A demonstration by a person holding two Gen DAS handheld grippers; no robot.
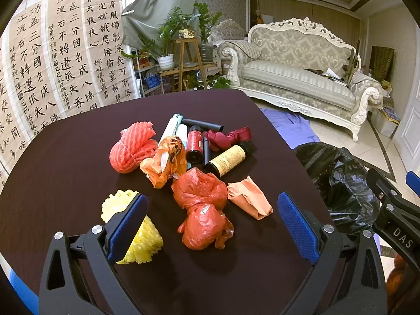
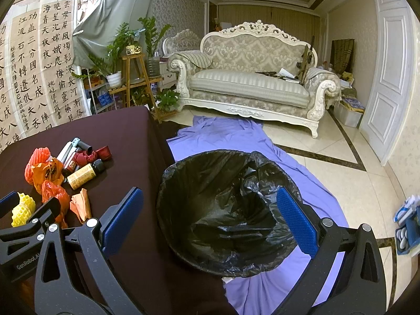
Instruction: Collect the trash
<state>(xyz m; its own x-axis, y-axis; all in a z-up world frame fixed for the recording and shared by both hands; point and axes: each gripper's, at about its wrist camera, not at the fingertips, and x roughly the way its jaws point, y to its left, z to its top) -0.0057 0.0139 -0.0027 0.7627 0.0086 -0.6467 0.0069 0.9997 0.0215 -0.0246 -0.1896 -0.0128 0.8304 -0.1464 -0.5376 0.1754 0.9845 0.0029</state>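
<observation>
Hovering over the dark brown bench [image 1: 65, 173], the left tool [image 1: 212, 225] stands wide with nothing between its blue pads; the crumpled red plastic bag [image 1: 203, 207] lies on the bench just ahead, in the gap between them. The right tool [image 2: 210, 220] is equally wide and holds nothing, poised above the round bin lined with a black plastic bag [image 2: 225, 210], which stands on a purple cloth [image 2: 236, 136] on the floor, just beside the bench edge.

By my judgement the collecting has scarcely begun. The bin shows only its rumpled liner, with no trash visible inside, and the whole pile remains on the bench: a yellow foam fruit net [image 1: 139, 241] partly hidden behind the left tool's near pad, a red foam net [image 1: 131, 149], an orange plastic bag [image 1: 164, 162], a folded orange paper wad [image 1: 249, 200], a yellow-labelled dark bottle [image 1: 228, 160], a small red can [image 1: 195, 144], a dark red crumpled wrapper [image 1: 225, 135], a black tube [image 1: 203, 124] and a white tube [image 1: 170, 126].

The red bag is a long lump, its long axis running from the tool away toward the pile. The yellow-labelled bottle lies on its side, slanting, cap end up and to the right in the left wrist view.
</observation>
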